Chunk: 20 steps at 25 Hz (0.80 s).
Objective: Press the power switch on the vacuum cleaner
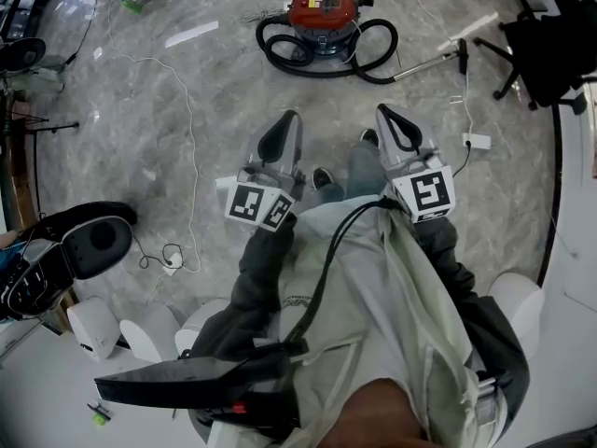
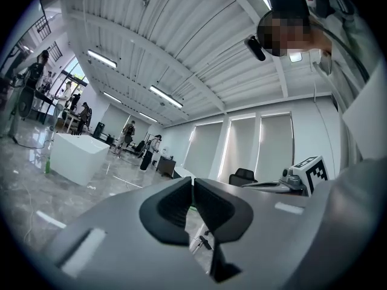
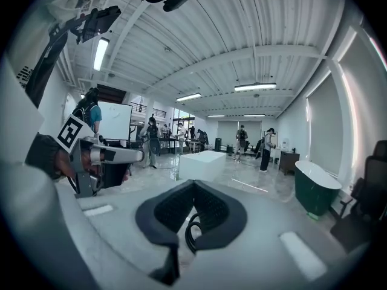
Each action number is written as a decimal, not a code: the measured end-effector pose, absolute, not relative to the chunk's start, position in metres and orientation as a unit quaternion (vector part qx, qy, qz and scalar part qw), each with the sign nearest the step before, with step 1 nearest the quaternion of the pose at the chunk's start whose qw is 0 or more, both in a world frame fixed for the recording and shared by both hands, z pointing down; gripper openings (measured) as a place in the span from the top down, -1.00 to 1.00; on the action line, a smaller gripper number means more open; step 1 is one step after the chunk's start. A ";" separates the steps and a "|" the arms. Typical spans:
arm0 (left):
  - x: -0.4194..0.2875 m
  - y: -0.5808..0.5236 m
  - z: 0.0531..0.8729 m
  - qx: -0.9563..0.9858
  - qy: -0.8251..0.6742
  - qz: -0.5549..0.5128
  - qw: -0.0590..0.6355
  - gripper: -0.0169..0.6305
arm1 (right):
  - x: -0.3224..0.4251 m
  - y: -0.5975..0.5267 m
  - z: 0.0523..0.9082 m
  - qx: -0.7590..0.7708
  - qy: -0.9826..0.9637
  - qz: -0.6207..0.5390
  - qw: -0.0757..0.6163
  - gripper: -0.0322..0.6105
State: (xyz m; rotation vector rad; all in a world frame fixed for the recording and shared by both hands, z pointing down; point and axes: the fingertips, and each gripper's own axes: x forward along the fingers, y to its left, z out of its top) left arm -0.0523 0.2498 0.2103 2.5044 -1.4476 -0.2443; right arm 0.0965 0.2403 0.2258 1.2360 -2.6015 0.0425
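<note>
Nearby, two empty tools, left gripper [image 1: 280, 136] and right gripper [image 1: 397, 125], jaws together; far off, one red vacuum cleaner [image 1: 322, 9].

Right gripper [image 3: 193, 185], jaws closed tip to tip with nothing gripped, faces a white block [image 3: 204, 164] straight ahead on a glossy floor [image 3: 263, 185]. The left gripper [image 3: 103, 157] sits to its left, a dark green tub [image 3: 314, 189] to its right.

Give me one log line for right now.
left gripper: jaws shut, empty | right gripper: jaws shut, empty | vacuum cleaner: on floor ahead, hose coiled round it, untouched | press: not yet begun
</note>
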 end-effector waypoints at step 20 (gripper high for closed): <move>0.005 0.177 0.222 0.795 -0.587 -0.087 0.124 0.94 | 0.174 0.139 0.249 0.350 -0.926 0.021 0.139 0.90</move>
